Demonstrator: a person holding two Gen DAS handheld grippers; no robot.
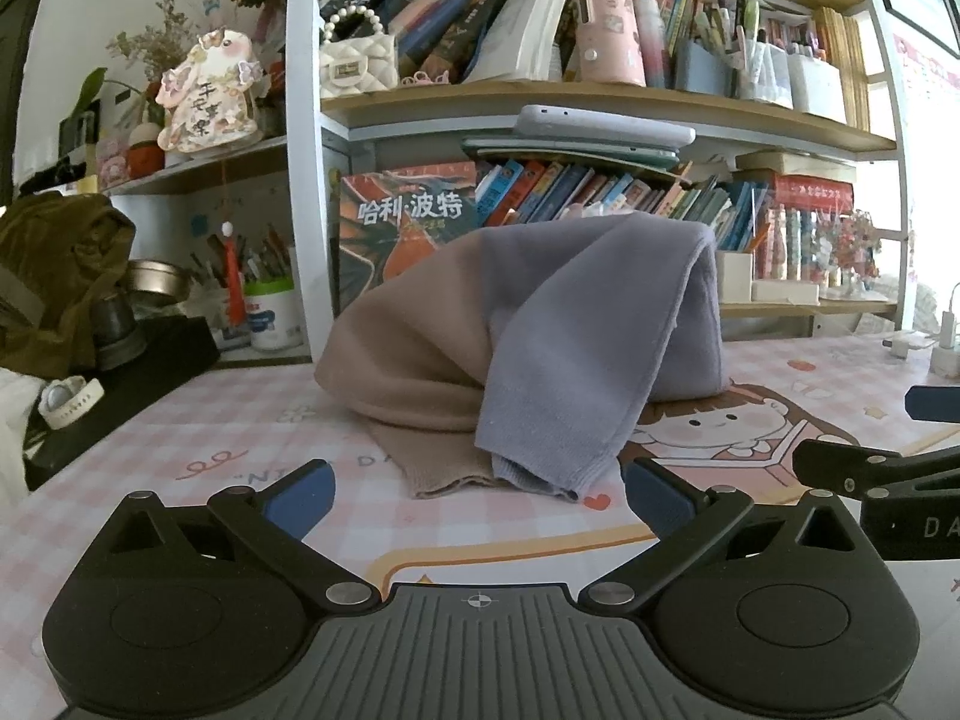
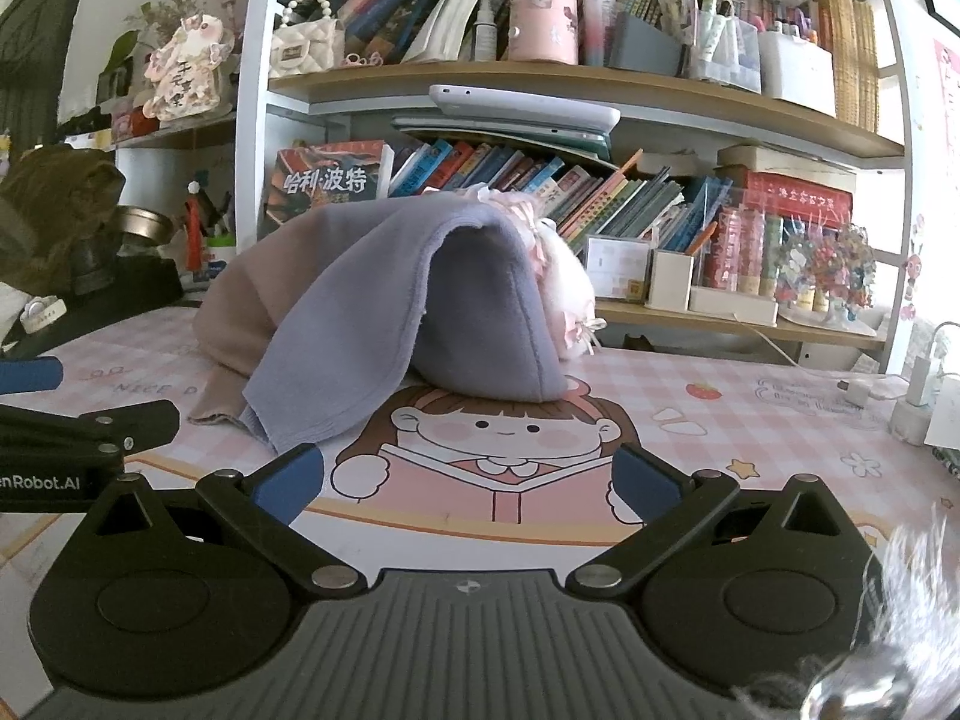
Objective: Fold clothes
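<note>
A two-tone knit garment, lilac (image 1: 576,324) and beige (image 1: 414,348), lies heaped on the pink checked desk mat (image 1: 240,420), draped over a white fluffy item (image 2: 564,276) that props it up. Its cuffs (image 1: 516,474) hang down toward me. My left gripper (image 1: 477,501) is open just in front of the cuffs, holding nothing. My right gripper (image 2: 468,477) is open too, a little short of the lilac hem (image 2: 312,414) and to its right. The right gripper's arm (image 1: 888,474) shows at the right edge of the left wrist view.
A bookshelf (image 1: 540,96) full of books and pen holders stands behind the desk. Dark objects and an olive cloth (image 1: 54,276) crowd the left side. A charger and cable (image 2: 918,384) lie at the right. A cartoon girl print (image 2: 504,420) marks the mat's middle.
</note>
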